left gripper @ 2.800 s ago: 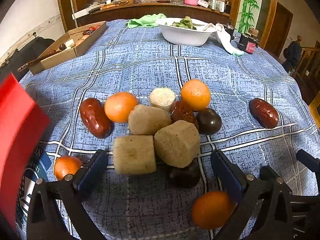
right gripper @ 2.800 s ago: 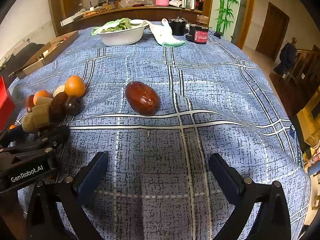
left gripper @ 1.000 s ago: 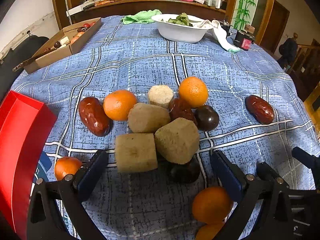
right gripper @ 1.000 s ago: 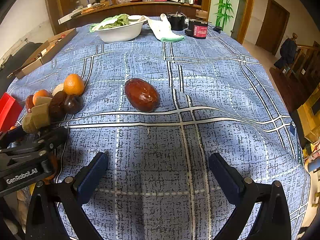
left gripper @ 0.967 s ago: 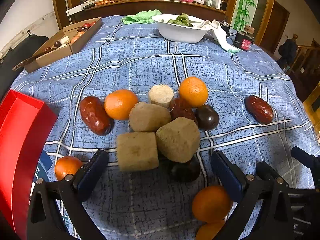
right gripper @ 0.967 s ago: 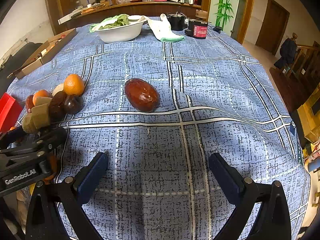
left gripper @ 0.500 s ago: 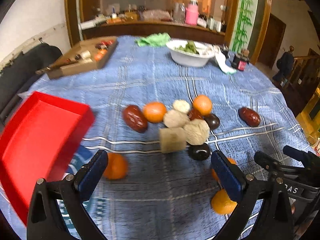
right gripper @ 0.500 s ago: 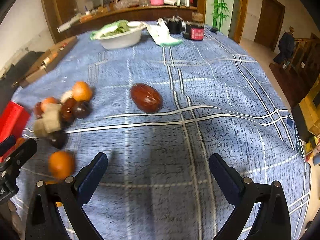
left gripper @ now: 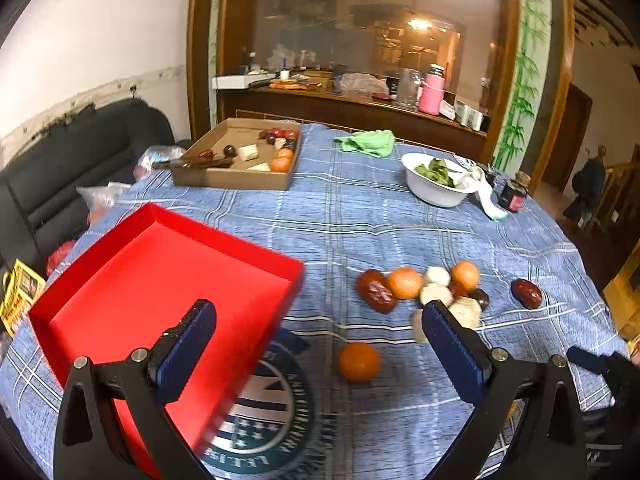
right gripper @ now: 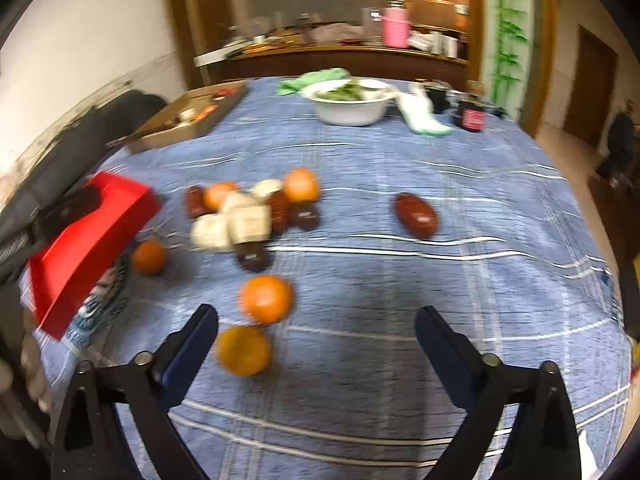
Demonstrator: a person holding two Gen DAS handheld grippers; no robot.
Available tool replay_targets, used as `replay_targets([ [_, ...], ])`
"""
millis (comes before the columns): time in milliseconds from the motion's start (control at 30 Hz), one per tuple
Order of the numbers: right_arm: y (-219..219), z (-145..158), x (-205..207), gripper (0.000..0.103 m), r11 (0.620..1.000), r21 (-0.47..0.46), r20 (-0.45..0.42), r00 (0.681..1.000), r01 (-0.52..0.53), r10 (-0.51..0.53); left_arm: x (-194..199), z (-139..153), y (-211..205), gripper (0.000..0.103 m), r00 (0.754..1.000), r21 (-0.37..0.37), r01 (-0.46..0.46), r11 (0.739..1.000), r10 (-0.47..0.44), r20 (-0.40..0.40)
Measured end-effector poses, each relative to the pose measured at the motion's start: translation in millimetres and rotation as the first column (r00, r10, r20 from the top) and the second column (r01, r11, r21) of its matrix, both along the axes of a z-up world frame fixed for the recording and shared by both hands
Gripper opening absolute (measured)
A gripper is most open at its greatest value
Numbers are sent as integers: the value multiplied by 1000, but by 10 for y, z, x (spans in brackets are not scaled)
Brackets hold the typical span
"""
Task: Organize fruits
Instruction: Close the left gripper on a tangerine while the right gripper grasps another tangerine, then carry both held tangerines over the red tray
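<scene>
The fruits sit in a loose cluster (left gripper: 424, 292) on the blue checked surface (left gripper: 360, 208), ahead of the left claw (left gripper: 320, 344) and partly behind its right finger; one orange (left gripper: 359, 361) lies apart, between the fingers and nearer to them. A lone dark red fruit (right gripper: 416, 209) rests well to the right of the pile, ahead of the right claw (right gripper: 316, 340), and two more oranges (right gripper: 256, 320) lie close to that claw's left finger.

A second ago both claws sat low and close to the pile; now both views take in far more of the surface, so they have pulled up and back. The empty red tray (left gripper: 160, 280), earlier only a sliver at the edge, now fills the space around the left claw's left finger. That suggests sorting has not begun and the tray is being lined up as the destination.

The left claw stands wide with nothing held. The right claw's jaws have just been closing slightly, yet remain wide and empty.

A round printed emblem (left gripper: 264, 412) beside the tray carries lettering too distorted to read.
</scene>
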State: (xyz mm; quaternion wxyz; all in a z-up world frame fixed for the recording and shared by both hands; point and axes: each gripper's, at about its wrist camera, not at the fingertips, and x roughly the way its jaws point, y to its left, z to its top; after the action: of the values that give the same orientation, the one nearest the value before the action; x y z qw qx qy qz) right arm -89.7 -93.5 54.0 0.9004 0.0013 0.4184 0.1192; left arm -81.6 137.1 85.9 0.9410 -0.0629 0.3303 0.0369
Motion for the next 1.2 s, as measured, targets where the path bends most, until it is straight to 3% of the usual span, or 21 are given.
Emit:
replay_targets([
  [67,146,-14,-29,92,999,-1,-8,999,-47,47,14,-47,109,102,1000,-29,0,1000,-1,-13],
  [200,327,-82,-52,85,995,-9,-31,994,-101,101,71,-187,118,79,995,-81,69,994,-74,-65],
  [267,371,-133,-64,85,994,-6,-45,993,-110,109,91,-263,55,75,990,-82,100,992,-107,-89],
  [533,361,-223,-82,85,993,1,-67,991,-117,117,188,-490,-154,73,974,-49,167,985,-172,-144],
  [700,352,-246,-70,81,993,14,-74,990,-119,119,269,-629,-214,42,955,-73,210,975,-220,-199],
  [800,353,-254,-62,79,993,18,-77,990,-119,120,311,-683,-235,40,949,-85,219,972,-233,-212],
  [900,352,-275,-52,70,992,28,-92,988,-125,127,361,-730,-228,40,946,-95,208,974,-225,-235],
  [967,357,-303,-41,54,991,37,-109,985,-129,132,373,-746,-234,40,945,-93,206,974,-223,-241],
  [1033,360,-318,-35,47,991,38,-117,984,-129,133,368,-744,-256,39,945,-76,207,975,-220,-244],
  [1067,361,-314,-38,41,991,38,-116,984,-129,133,360,-738,-262,30,944,-79,212,974,-225,-240],
  [1200,345,-312,-50,36,990,56,-122,984,-128,134,309,-703,-265,30,949,-66,206,976,-216,-229],
])
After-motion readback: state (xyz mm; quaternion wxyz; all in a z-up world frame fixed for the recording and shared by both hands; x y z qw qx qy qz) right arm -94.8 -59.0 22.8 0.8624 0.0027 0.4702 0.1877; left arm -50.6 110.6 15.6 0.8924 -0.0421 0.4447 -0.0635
